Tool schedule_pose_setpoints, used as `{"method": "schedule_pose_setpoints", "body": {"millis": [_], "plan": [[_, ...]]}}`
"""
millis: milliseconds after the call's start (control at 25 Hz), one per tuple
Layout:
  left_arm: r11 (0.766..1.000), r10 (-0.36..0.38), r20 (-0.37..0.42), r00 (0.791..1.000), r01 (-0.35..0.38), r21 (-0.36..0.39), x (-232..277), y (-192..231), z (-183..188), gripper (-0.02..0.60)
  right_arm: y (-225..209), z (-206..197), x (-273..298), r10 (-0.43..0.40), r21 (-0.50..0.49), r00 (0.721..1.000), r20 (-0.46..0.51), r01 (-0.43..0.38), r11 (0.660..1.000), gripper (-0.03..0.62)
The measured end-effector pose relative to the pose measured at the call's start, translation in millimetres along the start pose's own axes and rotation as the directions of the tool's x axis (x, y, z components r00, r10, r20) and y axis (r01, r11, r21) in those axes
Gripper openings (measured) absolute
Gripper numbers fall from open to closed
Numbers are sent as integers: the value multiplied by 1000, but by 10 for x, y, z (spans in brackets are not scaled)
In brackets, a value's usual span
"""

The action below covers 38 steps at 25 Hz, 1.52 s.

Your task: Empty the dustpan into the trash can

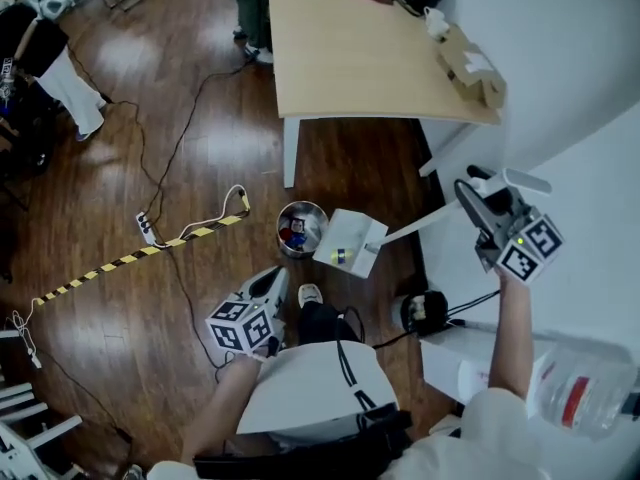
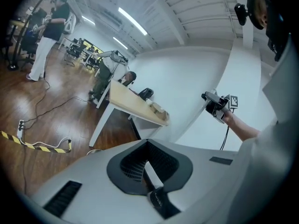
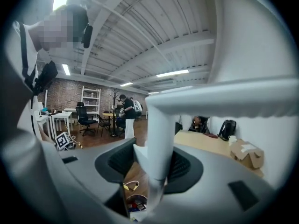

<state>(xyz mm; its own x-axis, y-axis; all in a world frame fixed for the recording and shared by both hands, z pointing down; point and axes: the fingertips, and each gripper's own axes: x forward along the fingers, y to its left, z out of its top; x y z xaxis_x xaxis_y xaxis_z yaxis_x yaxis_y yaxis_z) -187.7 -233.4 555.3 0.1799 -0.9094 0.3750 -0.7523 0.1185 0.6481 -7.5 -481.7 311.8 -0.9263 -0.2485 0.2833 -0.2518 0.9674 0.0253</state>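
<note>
Right tool (image 1: 470,192), arm raised, clamps the dustpan (image 1: 352,240) beside the trash can (image 1: 300,228); left tool (image 1: 276,282) closed, low.

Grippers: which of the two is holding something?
The right gripper, held high, clamps the white handle of the dustpan; the left gripper, held low, has nothing between its jaws.
</note>
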Motion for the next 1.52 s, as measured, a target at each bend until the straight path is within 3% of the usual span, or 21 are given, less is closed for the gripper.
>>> {"method": "schedule_pose_setpoints", "body": {"millis": [320,600,800,1040,1360,1520], "plan": [[997,75,11,997,-74,-34,346,150,148,-8,-313,-122,769,112,-68,994,-10,-112,991,189],[984,130,9,991,-128,-124,436,308,-2,-8,94,-665,948,179,-208,983,-32,-182,961,186],[984,116,27,993,-111,-142,354,290,-46,-8,224,-833,933,169,-239,982,-89,-186,953,181],[991,92,38,995,-88,-101,30,235,-72,-8,746,-786,1116,245,-345,951,-188,-297,890,172],[984,117,96,988,-102,-144,-497,342,-246,-8,1472,-801,1333,311,-461,908,-281,-412,786,172],[982,123,121,985,-103,-160,-658,358,-285,-8,1876,-808,1464,382,-514,865,-325,-501,696,170]]}}
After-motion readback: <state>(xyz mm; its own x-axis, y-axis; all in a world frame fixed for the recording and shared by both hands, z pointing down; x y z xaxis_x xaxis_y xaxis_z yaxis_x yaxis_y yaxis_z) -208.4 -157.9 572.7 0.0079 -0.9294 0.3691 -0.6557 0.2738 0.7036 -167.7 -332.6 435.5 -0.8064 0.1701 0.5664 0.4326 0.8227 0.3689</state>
